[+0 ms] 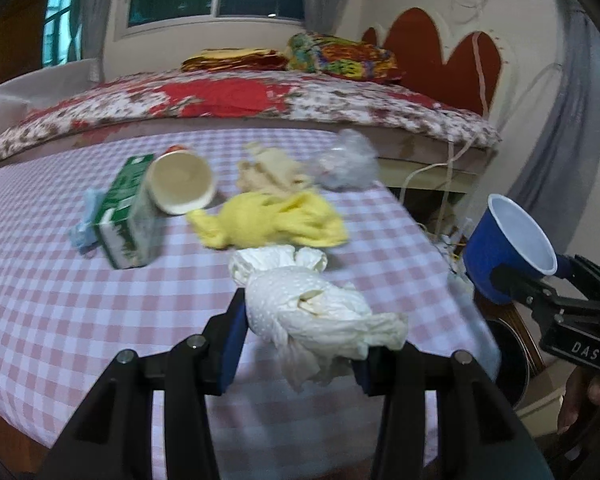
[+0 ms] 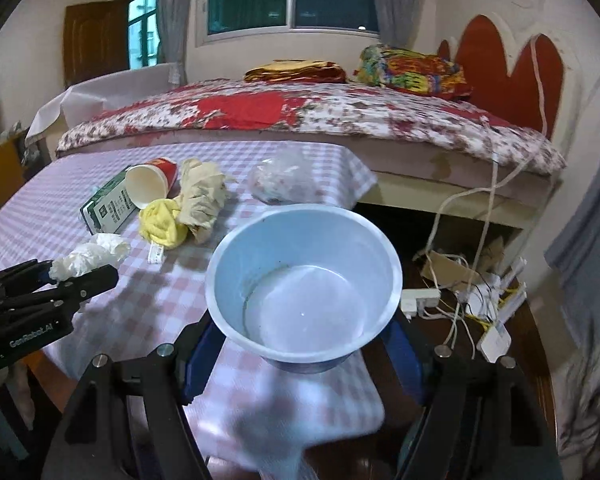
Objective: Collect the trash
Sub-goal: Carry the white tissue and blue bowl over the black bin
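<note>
Much trash on checked tablecloth, bed behind.

Cups: we count two, one blue cup and one paper cup.
Cartons: one green carton.
Crumpled wads: three, one white wad, one yellow wad, one tan wad.
Plastic bags: one clear plastic bag.
Grippers: two, left gripper and right gripper.
</note>
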`<move>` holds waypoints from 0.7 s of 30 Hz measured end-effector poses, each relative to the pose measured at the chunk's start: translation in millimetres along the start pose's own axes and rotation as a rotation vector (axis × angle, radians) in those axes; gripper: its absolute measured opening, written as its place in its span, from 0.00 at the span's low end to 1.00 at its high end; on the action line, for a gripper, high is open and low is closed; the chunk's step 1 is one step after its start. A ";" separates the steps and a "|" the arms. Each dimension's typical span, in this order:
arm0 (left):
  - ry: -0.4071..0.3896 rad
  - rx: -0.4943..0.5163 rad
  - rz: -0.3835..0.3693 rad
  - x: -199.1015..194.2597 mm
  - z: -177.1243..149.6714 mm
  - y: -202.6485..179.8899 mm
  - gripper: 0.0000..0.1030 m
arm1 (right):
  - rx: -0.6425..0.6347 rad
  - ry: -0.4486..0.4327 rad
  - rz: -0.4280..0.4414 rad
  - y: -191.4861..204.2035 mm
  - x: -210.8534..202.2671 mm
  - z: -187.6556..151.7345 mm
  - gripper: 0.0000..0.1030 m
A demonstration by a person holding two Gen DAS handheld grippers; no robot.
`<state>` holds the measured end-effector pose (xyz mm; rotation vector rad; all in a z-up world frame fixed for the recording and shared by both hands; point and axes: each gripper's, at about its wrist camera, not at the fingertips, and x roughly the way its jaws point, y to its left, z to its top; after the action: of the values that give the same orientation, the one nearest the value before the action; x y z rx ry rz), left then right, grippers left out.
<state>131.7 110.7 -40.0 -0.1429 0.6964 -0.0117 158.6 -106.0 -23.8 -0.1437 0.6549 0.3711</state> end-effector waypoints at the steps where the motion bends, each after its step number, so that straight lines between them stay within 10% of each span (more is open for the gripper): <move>1: -0.003 0.014 -0.014 -1.0 0.3 -7.7 0.46 | 0.009 -0.003 -0.014 -6.5 -6.3 -4.0 0.74; 21: 0.033 0.235 -0.252 8.7 -3.8 -145.6 0.46 | 0.138 0.038 -0.217 -128.0 -68.9 -72.0 0.74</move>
<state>141.3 -34.4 -28.7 -0.0041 0.7009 -0.3363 116.2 -262.1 -36.0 -0.0892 0.6931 0.1139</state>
